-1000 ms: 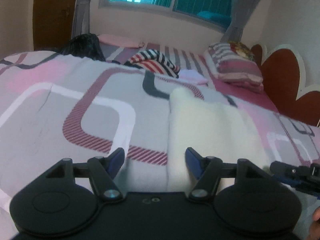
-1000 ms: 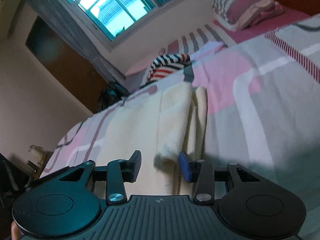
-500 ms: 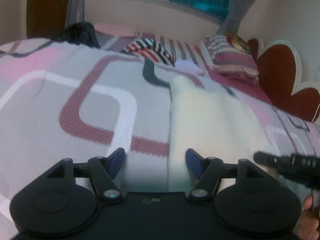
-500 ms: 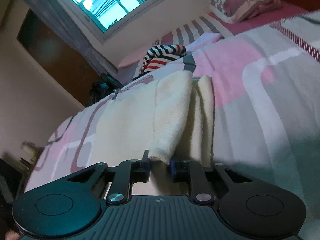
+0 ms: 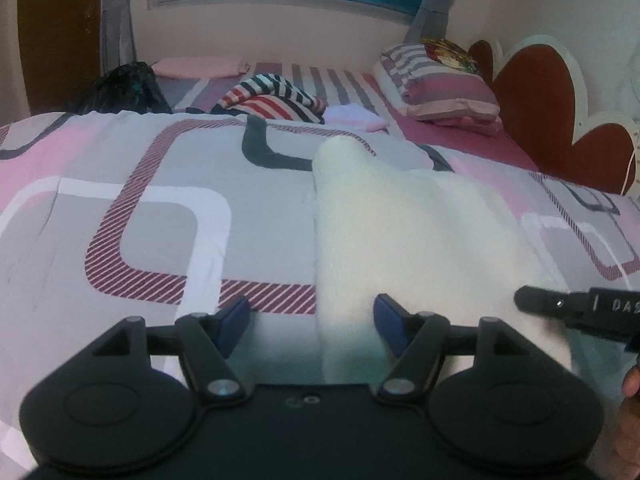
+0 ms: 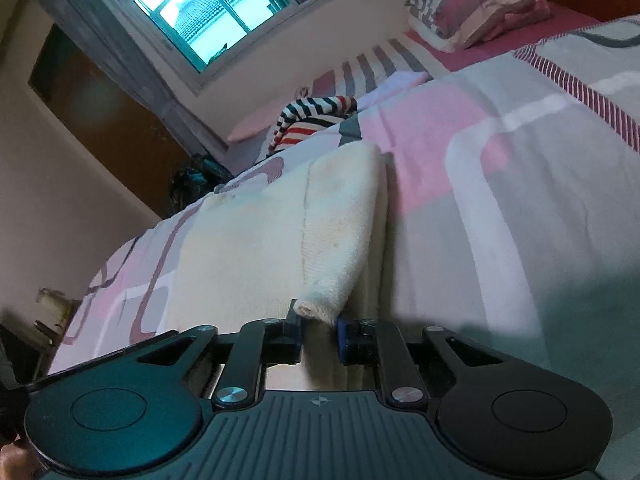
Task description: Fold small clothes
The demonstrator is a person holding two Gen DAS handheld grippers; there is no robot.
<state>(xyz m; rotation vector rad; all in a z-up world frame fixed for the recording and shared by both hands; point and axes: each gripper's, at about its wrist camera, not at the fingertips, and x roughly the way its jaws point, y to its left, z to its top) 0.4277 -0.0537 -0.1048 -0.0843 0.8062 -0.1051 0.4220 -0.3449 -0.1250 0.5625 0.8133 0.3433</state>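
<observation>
On the patterned bedspread, cream garment lying flat, right gripper pinching its rolled sleeve cuff, left gripper spread wide over the garment's left edge.

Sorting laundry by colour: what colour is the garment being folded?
Cream garment, plain; clearest in the right wrist view.

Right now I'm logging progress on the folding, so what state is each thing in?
cream garment: flat on the bedspread, one sleeve folded in
sleeve cuff: pinched in the right gripper
right gripper: just closed, shut on the cuff
left gripper: open, holding nothing, over the garment's edge
striped clothes: unfolded heap
pillow: lying at the headboard
</observation>
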